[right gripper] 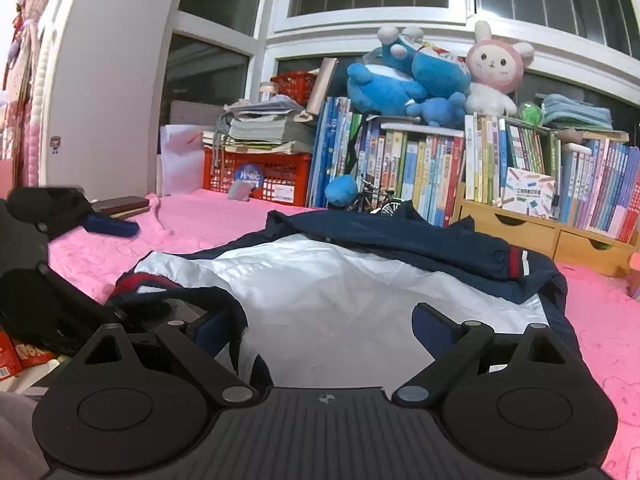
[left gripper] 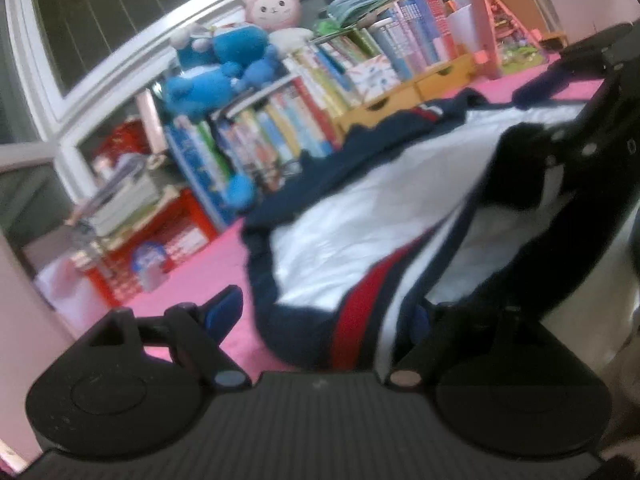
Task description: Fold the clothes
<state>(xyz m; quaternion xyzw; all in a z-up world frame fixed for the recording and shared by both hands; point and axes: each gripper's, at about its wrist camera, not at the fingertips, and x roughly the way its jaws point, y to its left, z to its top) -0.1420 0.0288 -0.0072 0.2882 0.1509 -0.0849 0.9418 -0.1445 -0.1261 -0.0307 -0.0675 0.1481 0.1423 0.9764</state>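
I see the navy-and-white jacket (right gripper: 340, 280) spread on the pink blanket (right gripper: 208, 220), directly ahead of both grippers. My right gripper (right gripper: 324, 328) stands wide apart over its white lining; my left gripper (left gripper: 320, 316) (blurred view) seems spread too, hem between its fingers.

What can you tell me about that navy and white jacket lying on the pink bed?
The jacket lies spread flat on the pink blanket, its crinkled white lining facing up. The shell is navy, with red and white bands at a cuff and along the near hem. A navy sleeve is folded across the far side. The bookshelf stands behind it.
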